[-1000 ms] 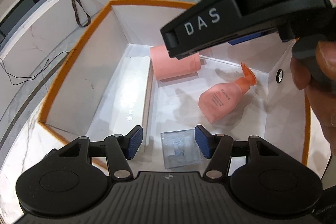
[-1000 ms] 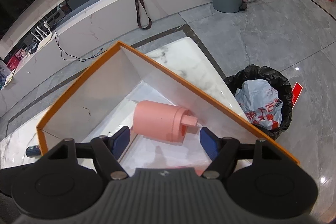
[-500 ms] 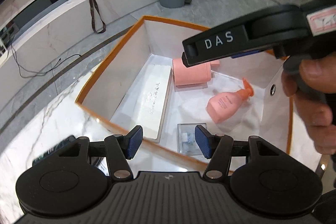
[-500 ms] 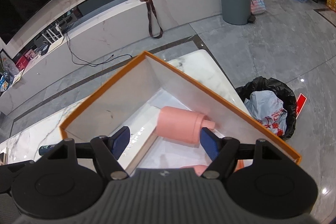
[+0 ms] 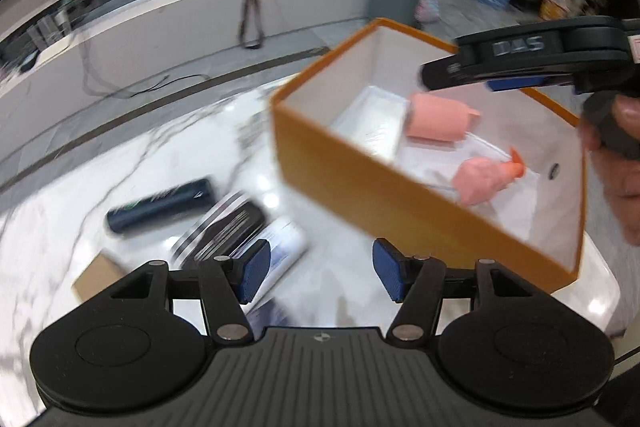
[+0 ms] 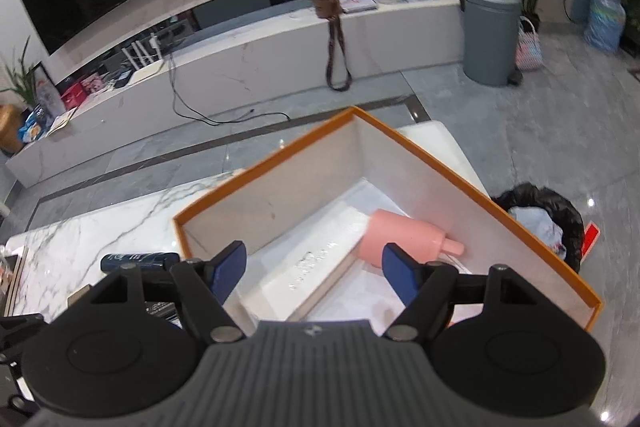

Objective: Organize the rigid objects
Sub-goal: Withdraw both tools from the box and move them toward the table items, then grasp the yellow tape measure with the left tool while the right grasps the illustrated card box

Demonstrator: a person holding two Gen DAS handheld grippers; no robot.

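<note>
Orange box [image 6: 472,183] sat on the marble table [image 5: 120,179], holding a pink jar [image 6: 400,239], pink pump bottle [image 5: 482,177] and flat white box [image 6: 320,263]. Outside, left of it: dark tube [image 5: 160,205], striped black bottle [image 5: 224,227], white bottle [image 5: 284,247]. Left gripper [image 5: 322,269] over bare tabletop, jaws just widened, nothing between. Right gripper [image 6: 314,275] above box, jaws just widened, empty.

Count, tabletop: one orange box [image 5: 384,187]. Inside it: one pink jar [image 5: 438,121], one pink pump bottle [image 5: 482,177], one long white box [image 6: 316,267]. Outside it: three cylindrical containers [image 5: 160,205], blurred; one brown carton [image 5: 96,273].
</note>
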